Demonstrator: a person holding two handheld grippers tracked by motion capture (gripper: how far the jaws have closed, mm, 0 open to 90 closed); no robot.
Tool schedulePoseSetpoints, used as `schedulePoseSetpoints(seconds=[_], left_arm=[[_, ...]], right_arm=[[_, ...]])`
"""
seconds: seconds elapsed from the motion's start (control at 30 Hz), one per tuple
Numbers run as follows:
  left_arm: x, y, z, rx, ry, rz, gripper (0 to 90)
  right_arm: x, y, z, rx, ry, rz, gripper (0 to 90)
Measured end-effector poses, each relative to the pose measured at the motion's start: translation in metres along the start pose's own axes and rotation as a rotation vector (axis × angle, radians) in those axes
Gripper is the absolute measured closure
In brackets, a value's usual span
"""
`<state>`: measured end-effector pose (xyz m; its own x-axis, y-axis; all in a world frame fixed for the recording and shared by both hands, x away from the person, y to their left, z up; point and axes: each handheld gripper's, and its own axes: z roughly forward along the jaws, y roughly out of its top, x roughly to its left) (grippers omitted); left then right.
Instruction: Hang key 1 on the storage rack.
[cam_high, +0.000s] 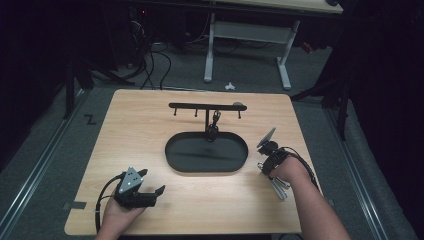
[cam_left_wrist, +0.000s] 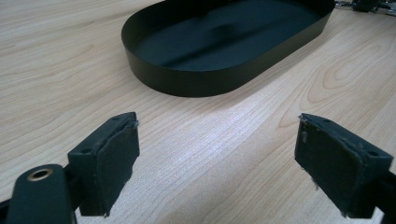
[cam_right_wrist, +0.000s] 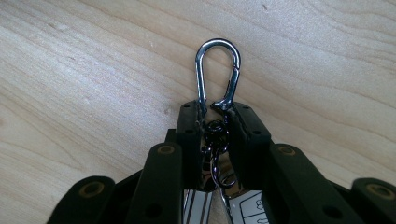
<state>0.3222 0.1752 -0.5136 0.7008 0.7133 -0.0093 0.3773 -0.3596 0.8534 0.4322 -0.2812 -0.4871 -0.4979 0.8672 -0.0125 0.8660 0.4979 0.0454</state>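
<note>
My right gripper is shut on the lower end of a silver carabiner, whose loop sticks out past the jaws over the wood. A dark swivel clasp and silver keys sit between the jaws behind it. In the high view this gripper is at the table's right side, with the keys beside the hand. My left gripper rests near the front left, open; nothing lies between its pads. It faces the black oval tray.
The oval tray lies mid-table. Behind it stands a black rack with small hooks, a dark item hanging from one. Beyond the wooden table are a white desk frame and cables on the floor.
</note>
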Motion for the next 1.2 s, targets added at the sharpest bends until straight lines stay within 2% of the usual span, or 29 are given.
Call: schedulePoseSetpoints(seconds=[0.1, 0.23, 0.43, 0.67, 0.93, 1.2], left_arm=[[0.001, 0.000, 0.002, 0.001, -0.001, -0.003, 14.7], [0.001, 0.000, 0.002, 0.005, -0.002, 0.002, 14.7], [0.003, 0.002, 0.000, -0.014, 0.005, -0.004, 14.7], [0.002, 0.002, -0.001, -0.017, 0.002, -0.004, 14.8], [0.001, 0.002, 0.000, -0.015, 0.002, -0.001, 14.8], [0.002, 0.002, -0.001, -0.021, 0.016, -0.001, 14.8]], right_arm=[[0.001, -0.002, -0.001, -0.017, -0.025, -0.009, 75.8], [0.001, -0.005, -0.010, -0.068, 0.000, 0.009, 75.8], [0.004, -0.010, -0.025, -0.118, 0.006, 0.002, 75.7], [0.011, -0.016, -0.042, -0.157, 0.024, 0.002, 75.8], [0.010, -0.020, -0.061, -0.218, 0.053, 0.003, 75.7], [0.012, -0.019, -0.076, -0.250, 0.046, 0.007, 75.7]])
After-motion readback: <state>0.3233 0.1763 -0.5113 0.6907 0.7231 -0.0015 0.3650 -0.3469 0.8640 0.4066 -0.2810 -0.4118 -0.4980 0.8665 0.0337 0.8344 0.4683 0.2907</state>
